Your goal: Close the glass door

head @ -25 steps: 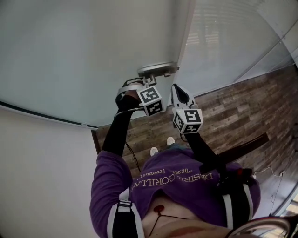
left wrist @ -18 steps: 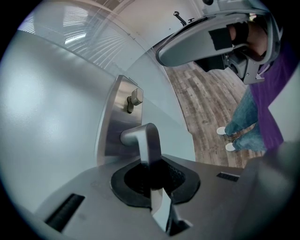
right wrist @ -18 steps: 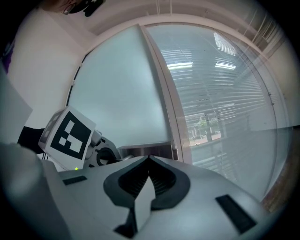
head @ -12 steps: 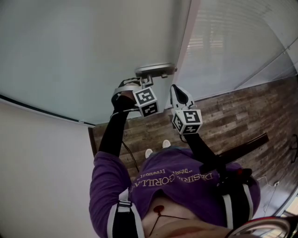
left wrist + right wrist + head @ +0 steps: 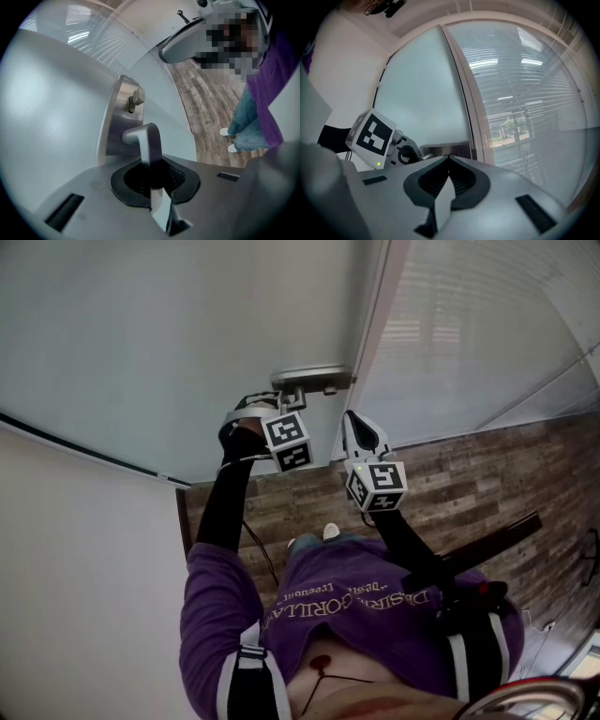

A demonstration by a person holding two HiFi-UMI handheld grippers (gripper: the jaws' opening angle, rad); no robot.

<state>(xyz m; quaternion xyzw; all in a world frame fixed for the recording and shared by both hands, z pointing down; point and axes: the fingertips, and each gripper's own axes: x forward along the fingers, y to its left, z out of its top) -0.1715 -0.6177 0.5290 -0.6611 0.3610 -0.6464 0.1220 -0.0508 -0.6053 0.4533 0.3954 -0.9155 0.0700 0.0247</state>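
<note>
At the glass door (image 5: 178, 334): items in view

Item 1, glass door. Frosted pale grey-green pane that fills the far left of the head view. A dark strip (image 5: 94, 448) runs along its left border, where it meets a white wall (image 5: 75, 577). Its right edge stands against a pale upright frame (image 5: 382, 315); whether the edge is fully home against that frame cannot be told from these angles.

Item 2, lock plate (image 5: 115, 126). Brushed metal, fixed to the pane near its right edge. It carries a small thumb-turn (image 5: 136, 98) and, just beside it, a lever handle (image 5: 149, 140).

Item 3, lever handle. Satin metal with a bent arm. It projects from the plate toward the person and runs straight into the left gripper (image 5: 157, 173).

Item 4, left gripper. Clenched on the lever handle, with the lever's end seated between the dark ribbed pads (image 5: 176, 176). It is carried at the end of a black-sleeved arm (image 5: 230, 507).

Item 5, right gripper (image 5: 449, 161). Jaws pressed together with nothing between them. It is just right of the left gripper, near the handle but apart from it, and faces the door edge and frame.

Item 6, glazed partition (image 5: 487, 324). Right of the frame, with horizontal blinds showing across it.

Item 7, floor (image 5: 469, 474). Dark wood planks on the near side of the door. The person's pale shoes (image 5: 225, 132) stand on it.

Item 8, person. Purple printed shirt (image 5: 375, 610) and blue jeans (image 5: 251, 122).
</note>
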